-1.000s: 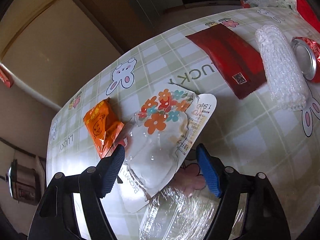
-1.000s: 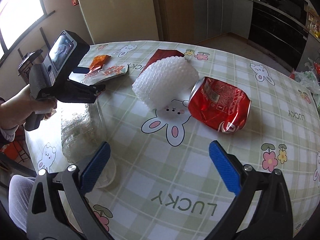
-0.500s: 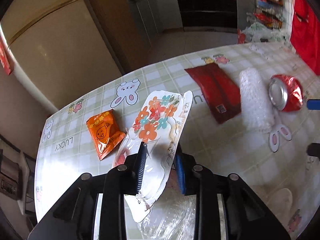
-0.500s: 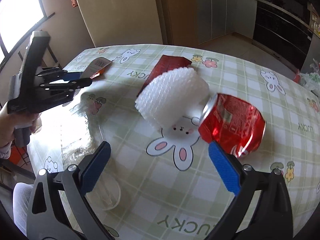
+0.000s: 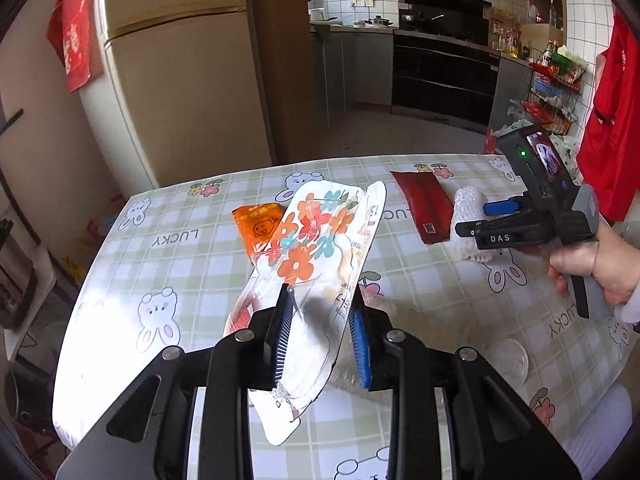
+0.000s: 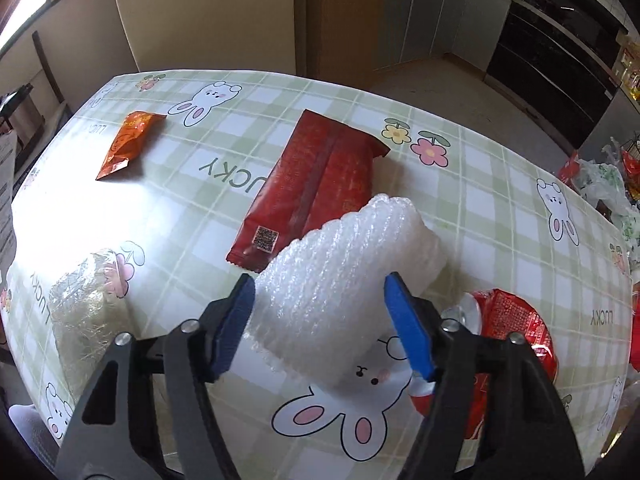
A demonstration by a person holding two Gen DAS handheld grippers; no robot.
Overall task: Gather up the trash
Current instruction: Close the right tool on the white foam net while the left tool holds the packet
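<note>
My left gripper (image 5: pixel 320 336) is shut on a floral plastic package (image 5: pixel 316 248) and holds it lifted above the table. My right gripper (image 6: pixel 320 320) is open, its jaws on either side of a white bubble-wrap roll (image 6: pixel 344 276) that lies on the table; the roll also shows in the left wrist view (image 5: pixel 468 220). A red wrapper (image 6: pixel 316 184) lies just beyond the roll. An orange snack packet (image 6: pixel 128 144) lies at the far left. A crushed red can (image 6: pixel 508 328) lies to the right of the right gripper.
The table has a green checked cloth (image 6: pixel 200 208) with bunnies. A clear crumpled plastic wrap (image 6: pixel 84 304) lies at the near left. A small clear lid (image 5: pixel 508 360) lies near the table edge. A fridge (image 5: pixel 180 92) and kitchen cabinets stand beyond.
My left gripper shut on the floral package and lifted it off the table. My right gripper moved forward and narrowed around the bubble-wrap roll.
</note>
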